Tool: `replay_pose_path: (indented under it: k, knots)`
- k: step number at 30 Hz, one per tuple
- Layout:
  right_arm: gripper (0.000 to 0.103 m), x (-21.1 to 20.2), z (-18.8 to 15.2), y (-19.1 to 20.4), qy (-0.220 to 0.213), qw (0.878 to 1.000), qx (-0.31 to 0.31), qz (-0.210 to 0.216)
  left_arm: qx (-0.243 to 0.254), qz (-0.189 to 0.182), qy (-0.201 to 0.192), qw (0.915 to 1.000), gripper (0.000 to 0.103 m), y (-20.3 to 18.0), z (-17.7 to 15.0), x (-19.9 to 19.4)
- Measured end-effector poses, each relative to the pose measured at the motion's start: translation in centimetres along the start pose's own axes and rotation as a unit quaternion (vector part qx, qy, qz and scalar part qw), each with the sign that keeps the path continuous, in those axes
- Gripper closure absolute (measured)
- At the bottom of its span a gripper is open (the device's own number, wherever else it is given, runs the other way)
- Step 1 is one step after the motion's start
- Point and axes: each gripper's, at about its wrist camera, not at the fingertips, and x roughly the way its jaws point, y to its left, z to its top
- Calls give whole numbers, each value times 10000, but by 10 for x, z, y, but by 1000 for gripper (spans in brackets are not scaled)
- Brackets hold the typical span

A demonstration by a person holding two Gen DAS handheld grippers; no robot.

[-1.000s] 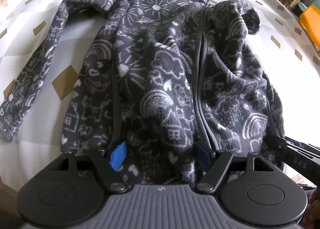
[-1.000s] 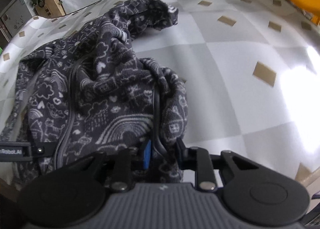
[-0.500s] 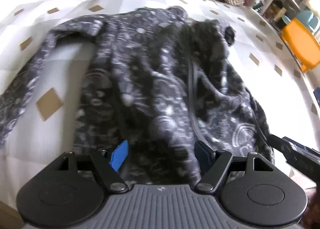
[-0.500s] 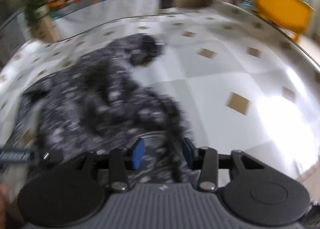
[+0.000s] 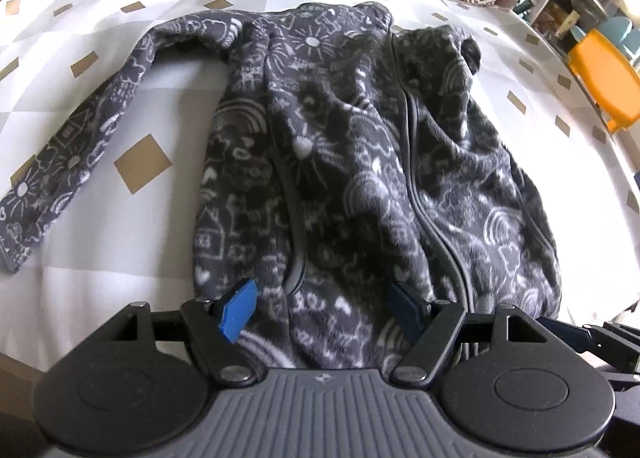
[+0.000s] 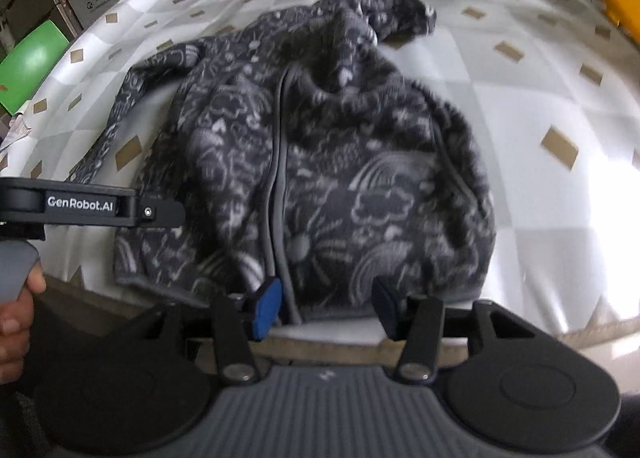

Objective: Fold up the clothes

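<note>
Fleece jacket spread out, folding barely begun

Fleece zip jacket [image 5: 360, 161], dark grey with white doodle print, lies front-up across the middle of both views on a white tablecloth [image 5: 132, 250] with tan diamonds. Hem sits at the bottom of each frame, right at the table edge; hood bunched toward the top. Zipper [image 6: 276, 177] runs down the centre, apparently closed, though blur keeps that from being certain.

Done so far, judging from the layout: body roughly flattened and squared to the near edge. Left to do: nearly everything. One sleeve [image 5: 76, 153] trails out toward the left edge of the left wrist view, not folded in; other sleeve looks crumpled near the upper right, hard to tell exactly. Fabric rumpled along the right side.

Left gripper [image 5: 324, 308] stands wide above the hem, cloth showing between the jaws but no pad visibly pinching. Right gripper [image 6: 326, 308] has jaws opening, about half spread, hem edge just beyond them, nothing held.

Next, probably: sleeves inward, then the body in halves.
</note>
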Motion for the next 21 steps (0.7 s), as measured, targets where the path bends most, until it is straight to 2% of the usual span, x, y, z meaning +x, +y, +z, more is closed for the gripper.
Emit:
replay_pose_path:
  k: [2, 6, 12, 16, 21]
  knots:
    - [55, 5, -4, 0, 190, 9998, 4, -23, 7, 56, -5, 10000, 31, 2, -1, -1]
    - [55, 15, -7, 2, 342, 9985, -78, -425, -172, 96, -8, 9998, 31, 9, -3, -4]
    - [55, 28, -12, 5, 552, 9965, -226, -581, -132, 77, 64, 9999, 31, 6, -10, -5]
    - [54, 32, -13, 2, 459, 9972, -125, -577, 46, 89, 136, 9999, 31, -2, -17, -4]
    - [53, 31, -8, -8, 185, 9988, 284, -355, 321, 130, 238, 9991, 31, -12, -28, -6]
